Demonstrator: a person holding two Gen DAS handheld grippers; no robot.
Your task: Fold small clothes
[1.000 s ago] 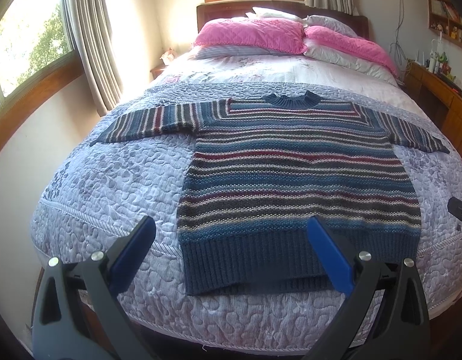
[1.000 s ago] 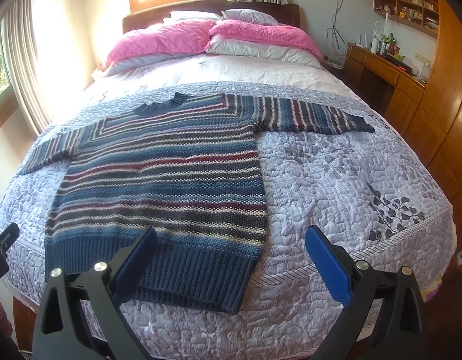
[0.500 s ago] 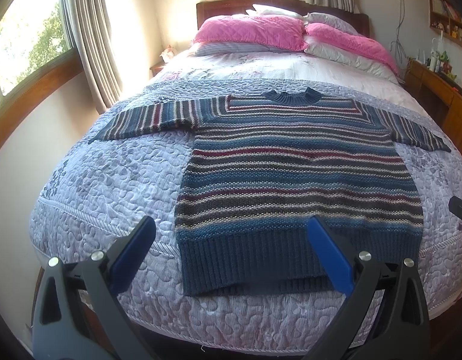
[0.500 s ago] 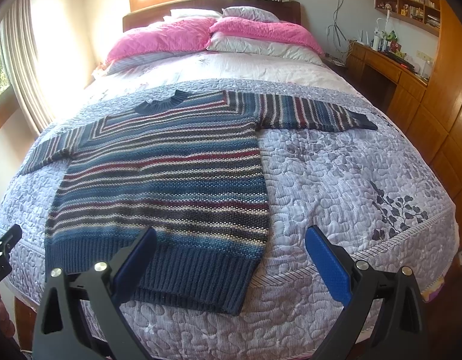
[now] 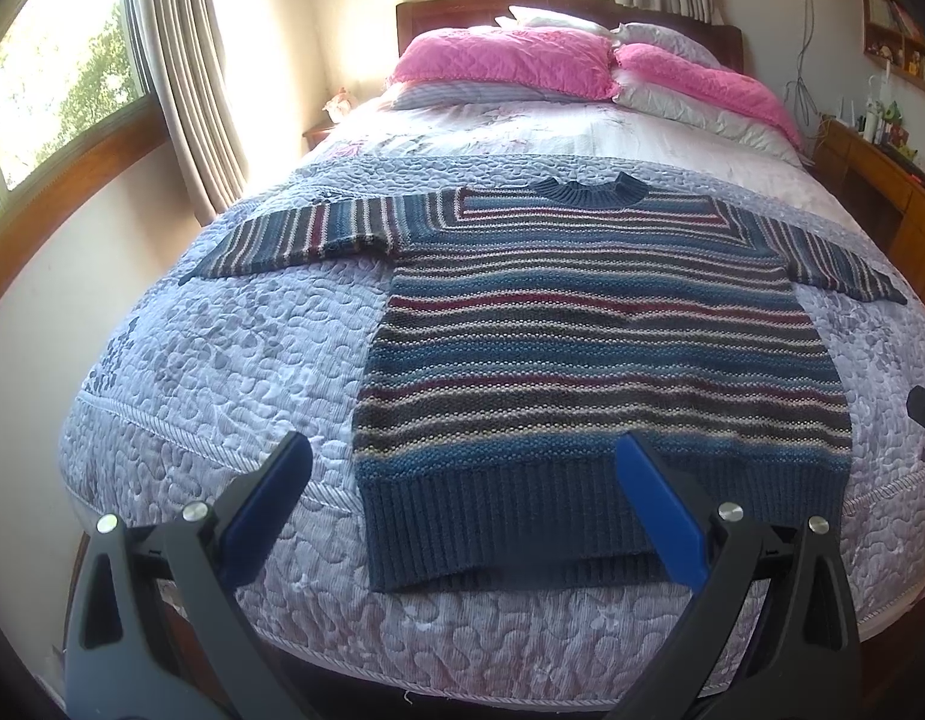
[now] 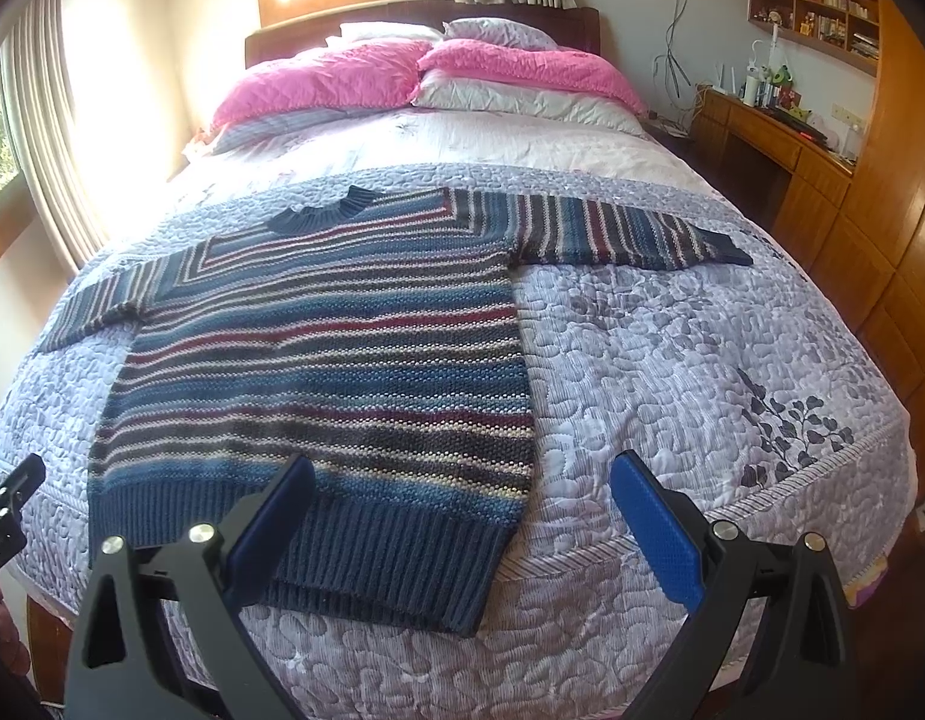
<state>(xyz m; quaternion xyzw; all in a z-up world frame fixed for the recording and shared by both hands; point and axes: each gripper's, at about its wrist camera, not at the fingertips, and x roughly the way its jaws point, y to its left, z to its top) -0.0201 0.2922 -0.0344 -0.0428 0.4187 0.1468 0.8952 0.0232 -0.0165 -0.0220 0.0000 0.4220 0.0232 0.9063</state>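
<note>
A striped knit sweater (image 5: pixel 594 348) in blue, maroon and cream lies flat on the bed, collar toward the pillows, both sleeves spread sideways, ribbed hem near the foot edge. In the right wrist view the same sweater (image 6: pixel 330 360) fills the left half of the bed. My left gripper (image 5: pixel 462 480) hovers open above the hem's left part, nothing between its blue pads. My right gripper (image 6: pixel 462 504) is open too, above the hem's right corner and touching nothing. The tip of the other gripper shows at each view's side edge.
The lilac quilted bedspread (image 6: pixel 702 372) covers the bed, with bare quilt on both sides of the sweater. Pink pillows (image 5: pixel 510 60) lie at the headboard. A wooden desk and shelves (image 6: pixel 786 138) line the right wall; curtains and a window (image 5: pixel 180 60) are on the left.
Both views have shifted only slightly; the sweater sits a little lower and nearer in frame. Both grippers stay open and the sweater has not moved.
</note>
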